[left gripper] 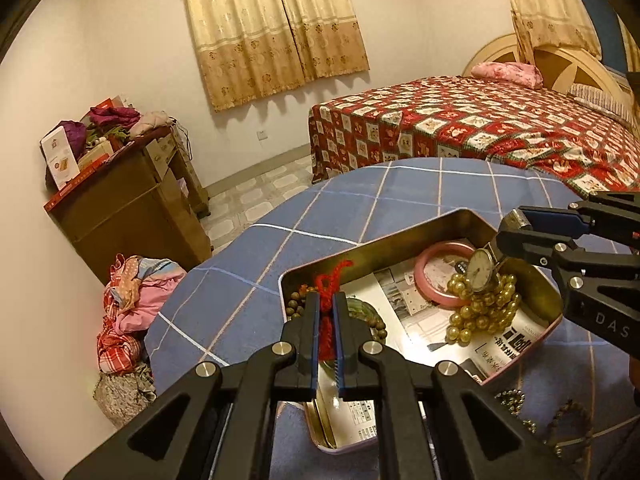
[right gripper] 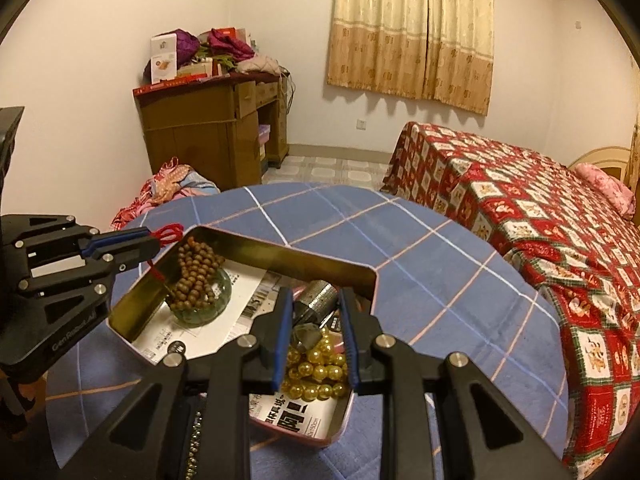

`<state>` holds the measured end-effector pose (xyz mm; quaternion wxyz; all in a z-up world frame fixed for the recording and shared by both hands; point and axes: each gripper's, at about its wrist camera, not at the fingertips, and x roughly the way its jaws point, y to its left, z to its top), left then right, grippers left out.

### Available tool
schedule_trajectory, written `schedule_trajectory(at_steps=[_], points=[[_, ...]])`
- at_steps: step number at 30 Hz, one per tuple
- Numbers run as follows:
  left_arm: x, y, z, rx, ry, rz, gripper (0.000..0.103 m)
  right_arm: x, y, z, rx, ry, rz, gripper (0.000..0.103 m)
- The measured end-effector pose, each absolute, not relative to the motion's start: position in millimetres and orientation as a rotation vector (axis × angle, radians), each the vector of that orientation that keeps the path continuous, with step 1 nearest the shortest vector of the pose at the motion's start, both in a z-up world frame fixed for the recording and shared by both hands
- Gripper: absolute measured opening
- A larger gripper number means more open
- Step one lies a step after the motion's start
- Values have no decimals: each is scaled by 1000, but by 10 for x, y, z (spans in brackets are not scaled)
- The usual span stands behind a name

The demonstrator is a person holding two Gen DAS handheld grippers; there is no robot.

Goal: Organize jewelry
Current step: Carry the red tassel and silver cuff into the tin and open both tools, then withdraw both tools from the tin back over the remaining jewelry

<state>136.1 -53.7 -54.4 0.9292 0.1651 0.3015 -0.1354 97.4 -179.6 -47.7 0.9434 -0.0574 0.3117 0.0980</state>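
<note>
The letters "DAS" are read in pale print on the black body of the right tool, at the right edge of the left wrist view. "GenRobot.AI" is read along the black body of the left tool in the right wrist view. Large Chinese characters are printed on the newspaper lining the tin; beneath them "150" is made out. Smaller print there is too fine to be read.

Gold-lined rectangular metal tin: glossy – reflective walls
Yellow bead string: smooth, shiny
Blue checked tablecloth: matt quilted cloth
Red cord: rough, fibrous
</note>
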Motion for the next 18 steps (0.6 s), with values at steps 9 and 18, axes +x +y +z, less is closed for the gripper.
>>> schedule_trajectory(at_steps=[9, 18], points=[[1301, -454, -626, 321, 606, -224, 84, 945, -1843, -535, -111, 656, 180, 50], [1210, -316, -677, 300, 635, -175, 84, 806, -1926, -533, -95, 664, 144, 59]])
